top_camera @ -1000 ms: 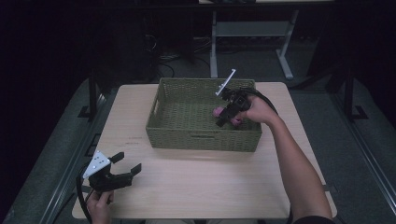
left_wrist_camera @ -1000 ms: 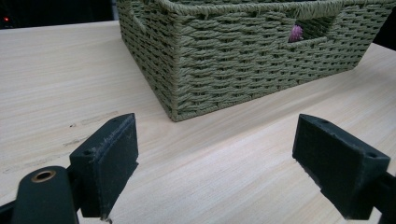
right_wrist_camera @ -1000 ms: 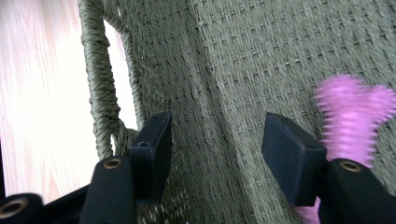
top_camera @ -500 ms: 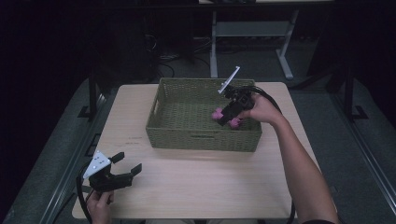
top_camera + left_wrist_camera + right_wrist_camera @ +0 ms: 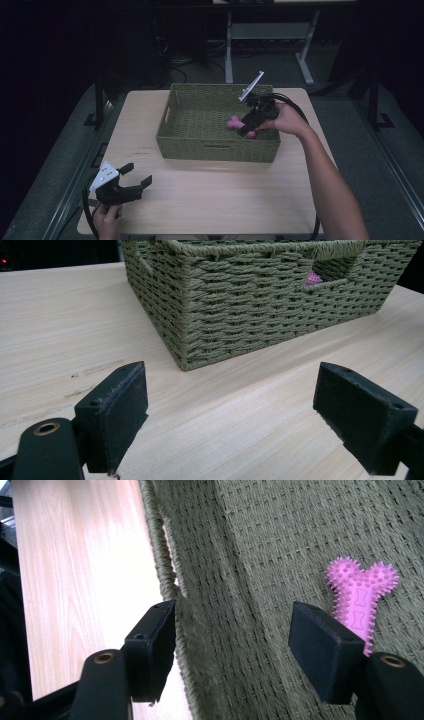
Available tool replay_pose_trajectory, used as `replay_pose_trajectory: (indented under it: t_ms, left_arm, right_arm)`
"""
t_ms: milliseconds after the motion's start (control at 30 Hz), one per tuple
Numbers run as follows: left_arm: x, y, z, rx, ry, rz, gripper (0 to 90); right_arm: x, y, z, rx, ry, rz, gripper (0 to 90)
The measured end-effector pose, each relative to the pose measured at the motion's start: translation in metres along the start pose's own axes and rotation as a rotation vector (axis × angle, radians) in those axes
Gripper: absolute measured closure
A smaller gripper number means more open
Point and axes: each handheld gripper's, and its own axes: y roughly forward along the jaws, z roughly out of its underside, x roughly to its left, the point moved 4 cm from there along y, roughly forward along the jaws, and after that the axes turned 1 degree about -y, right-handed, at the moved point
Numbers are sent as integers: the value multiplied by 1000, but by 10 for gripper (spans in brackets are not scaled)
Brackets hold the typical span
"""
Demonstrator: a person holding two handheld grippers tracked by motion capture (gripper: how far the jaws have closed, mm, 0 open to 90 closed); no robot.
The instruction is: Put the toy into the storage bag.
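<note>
High view first, with the basket [image 5: 218, 122] as my landmark. Far to its left and nearer to me, my left tool [image 5: 131, 184] sits low over the bare surface [image 5: 225, 195] at the near-left corner, jaws spread wide and holding nothing. My left hand [image 5: 106, 220] grips it from below the surface's near edge, wrist low, the tool aimed up toward the basket's near-left corner. I judge it is parked there to stay clear of the other arm. In the left tool's own view its two jaws stand well apart with only wood between them, and a speck of pink shows through the handle slot in the basket's woven wall.

Inside the basket, toward its right end, lies the pink spiky bone toy [image 5: 234, 123], flat on the woven floor. My right tool [image 5: 248, 125] hangs just above the basket's right part, beside the toy, tipped downward. In the right tool's own view its jaws are parted and empty, the bone [image 5: 361, 594] lying free just beyond one jaw, not between them. My right forearm reaches in from the near right, wrist bent so the tool points down into the basket.
</note>
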Motion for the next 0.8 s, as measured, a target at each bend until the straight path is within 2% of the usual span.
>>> replay_pose_trajectory:
  t_ms: [567,800]
  left_arm:
    - [0,0,0,1,4,2,139]
    - [0,0,0,3,1,0,138]
  right_arm:
    - [13,-18,5,-35,-5,20,306]
    - [15,-25,14,-45,13,26,290]
